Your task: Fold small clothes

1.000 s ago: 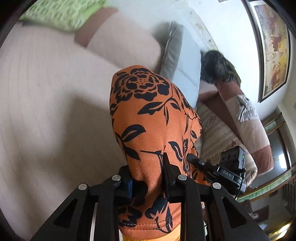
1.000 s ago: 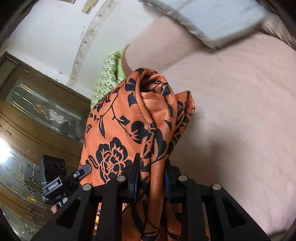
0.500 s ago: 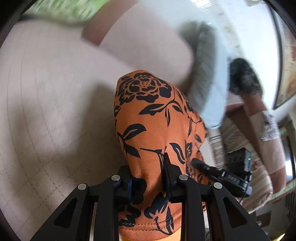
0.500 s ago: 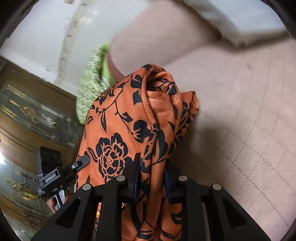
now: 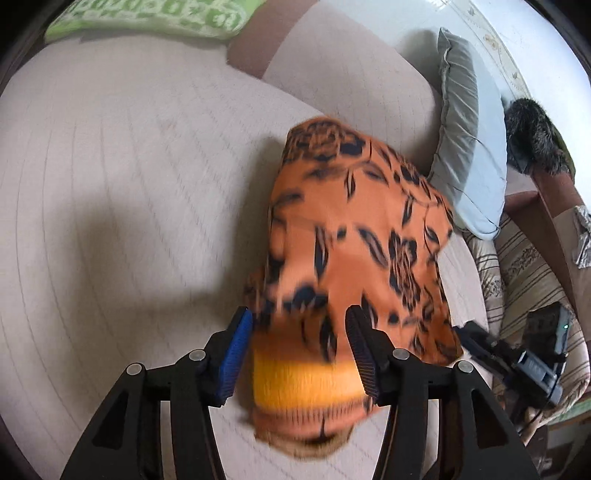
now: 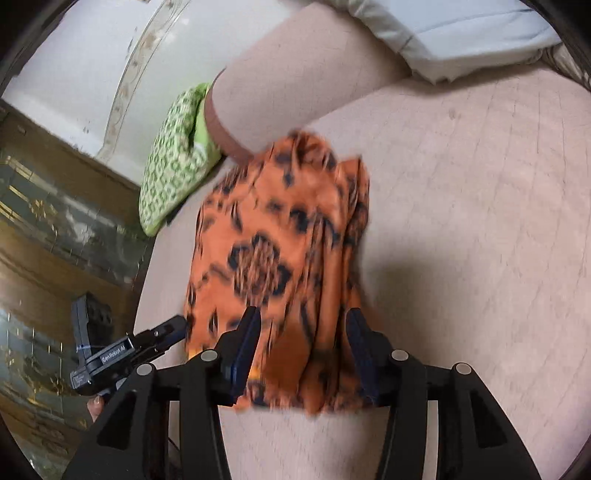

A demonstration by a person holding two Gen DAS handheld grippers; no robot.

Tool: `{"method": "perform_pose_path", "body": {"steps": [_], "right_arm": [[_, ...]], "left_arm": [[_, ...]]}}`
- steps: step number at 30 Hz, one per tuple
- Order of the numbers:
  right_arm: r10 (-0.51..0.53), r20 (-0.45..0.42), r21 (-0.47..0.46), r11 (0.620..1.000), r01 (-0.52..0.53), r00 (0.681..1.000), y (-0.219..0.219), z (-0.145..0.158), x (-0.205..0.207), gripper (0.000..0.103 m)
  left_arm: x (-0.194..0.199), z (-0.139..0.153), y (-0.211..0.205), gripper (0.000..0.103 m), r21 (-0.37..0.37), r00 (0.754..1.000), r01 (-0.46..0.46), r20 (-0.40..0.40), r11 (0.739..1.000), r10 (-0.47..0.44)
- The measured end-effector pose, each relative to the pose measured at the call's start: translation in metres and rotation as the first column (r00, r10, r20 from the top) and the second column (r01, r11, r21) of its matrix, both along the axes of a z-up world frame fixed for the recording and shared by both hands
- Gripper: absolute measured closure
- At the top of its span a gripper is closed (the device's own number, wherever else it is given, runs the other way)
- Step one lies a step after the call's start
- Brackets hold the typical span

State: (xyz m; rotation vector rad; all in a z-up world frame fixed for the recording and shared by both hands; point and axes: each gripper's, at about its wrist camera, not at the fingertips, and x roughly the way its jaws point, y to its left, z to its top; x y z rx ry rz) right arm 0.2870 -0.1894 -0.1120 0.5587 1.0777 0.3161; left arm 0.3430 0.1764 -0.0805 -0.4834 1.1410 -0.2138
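Both grippers are sitting wide apart right now, nothing pinched in either one. The left gripper is showing its blue ribbed pads spread on either side of the orange floral garment, and the cloth is blurry between them, so I can't tell whether it's brushing the pads or hanging just clear. Same deal with the right gripper: jaws spread, the garment lying smeared with motion blur in the gap between them.

The garment itself is bunched up in a loose heap over the pale quilted sofa seat, dead centre in both wrist views. In the left view a plain yellow-orange band is showing at its near edge, around 6 o'clock of the pile.

Looking from the left wrist camera, a green patterned cushion is lying up at 11 o'clock, a grey-blue pillow is leaning at about 2 o'clock just beside the cloth, and a dark furry thing is sitting further out past it. The other handheld unit is poking in at 4 o'clock.

From the right wrist camera the green cushion is at 10 o'clock, near the garment's far corner, and the pillow is running along 1 o'clock.
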Motion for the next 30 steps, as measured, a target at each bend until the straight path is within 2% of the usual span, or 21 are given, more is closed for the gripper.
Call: {"method": "perform_pose_path", "body": {"steps": [2, 3, 4, 5, 9, 13, 14, 15, 17, 19, 20, 21, 22, 24, 27, 29, 30], "right_arm": [[0.019, -0.026, -0.024, 1.0, -0.02, 0.999, 0.0, -0.011, -0.007, 0.063], [0.03, -0.047, -0.022, 0.999, -0.031, 0.998, 0.003, -0.02, -0.004, 0.075], [0.043, -0.066, -0.023, 0.999, -0.045, 0.997, 0.006, -0.023, -0.003, 0.083], [0.043, -0.085, -0.049, 0.998, -0.047, 0.995, 0.006, -0.025, -0.003, 0.087], [0.006, -0.122, -0.159, 0.987, -0.026, 0.993, -0.001, -0.017, -0.009, 0.093], [0.02, -0.15, -0.237, 0.97, -0.056, 0.988, 0.011, -0.038, -0.006, 0.093], [0.023, -0.139, -0.253, 0.966, -0.058, 0.99, 0.013, -0.034, -0.006, 0.092], [0.028, -0.133, -0.252, 0.966, -0.061, 0.991, 0.012, -0.03, -0.008, 0.086], [0.04, -0.09, -0.226, 0.972, -0.06, 0.995, 0.008, -0.01, -0.014, 0.08], [0.037, -0.024, -0.206, 0.978, -0.041, 0.999, 0.002, 0.01, -0.019, 0.051], [0.033, 0.008, -0.183, 0.983, -0.031, 0.999, -0.002, 0.018, -0.019, 0.026], [0.028, 0.037, -0.148, 0.989, -0.022, 0.999, -0.007, 0.024, -0.017, 0.019], [0.03, 0.056, -0.101, 0.995, -0.024, 0.998, -0.012, 0.029, -0.011, 0.019], [0.029, 0.05, -0.03, 0.999, -0.028, 0.998, -0.015, 0.03, 0.01, 0.019], [0.038, 0.024, -0.018, 0.999, -0.038, 0.999, -0.014, 0.025, 0.052, 0.019], [0.045, -0.004, 0.012, 0.999, -0.045, 0.999, -0.013, 0.016, 0.079, 0.02], [0.046, -0.013, 0.022, 0.999, -0.046, 0.999, -0.012, 0.013, 0.089, 0.021]], "left_arm": [[-0.003, -0.004, 0.002, 0.052, 0.004, 1.0, -0.001, -0.016, 1.0, 0.001], [-0.002, -0.007, 0.001, 0.052, 0.01, 1.0, 0.001, -0.021, 1.0, -0.001], [0.0, -0.009, 0.0, 0.059, 0.015, 1.0, 0.003, -0.028, 1.0, -0.003], [0.001, -0.01, -0.002, 0.068, 0.018, 1.0, 0.01, -0.029, 1.0, -0.009], [0.003, -0.014, -0.024, 0.069, 0.101, 0.998, 0.064, -0.026, 0.993, -0.062], [0.009, -0.019, -0.03, 0.066, 0.146, 0.996, 0.081, -0.049, 0.986, -0.075], [0.009, -0.017, -0.028, 0.066, 0.139, 0.996, 0.08, -0.051, 0.987, -0.073], [0.009, -0.016, -0.028, 0.066, 0.128, 0.996, 0.079, -0.052, 0.989, -0.073], [0.007, -0.002, -0.023, 0.066, 0.119, 0.996, 0.092, -0.034, 0.989, -0.088], [0.001, 0.014, -0.017, 0.066, 0.117, 0.994, 0.103, 0.01, 0.988, -0.104], [0.001, 0.027, -0.011, 0.062, 0.091, 0.994, 0.096, 0.05, 0.991, -0.101], [0.002, 0.035, -0.006, 0.059, 0.069, 0.994, 0.086, 0.069, 0.994, -0.09], [0.006, 0.043, -0.001, 0.05, 0.042, 0.993, 0.068, 0.09, 0.997, -0.071], [0.021, 0.054, 0.002, 0.04, 0.042, 0.993, 0.046, 0.105, 0.998, -0.051], [0.061, 0.053, 0.006, 0.04, 0.025, 0.995, 0.027, 0.097, 0.999, -0.029], [0.095, 0.04, 0.008, 0.04, -0.017, 0.997, 0.024, 0.08, 1.0, -0.023], [0.109, 0.031, 0.007, 0.04, -0.013, 0.997, 0.023, 0.072, 1.0, -0.022]]}}
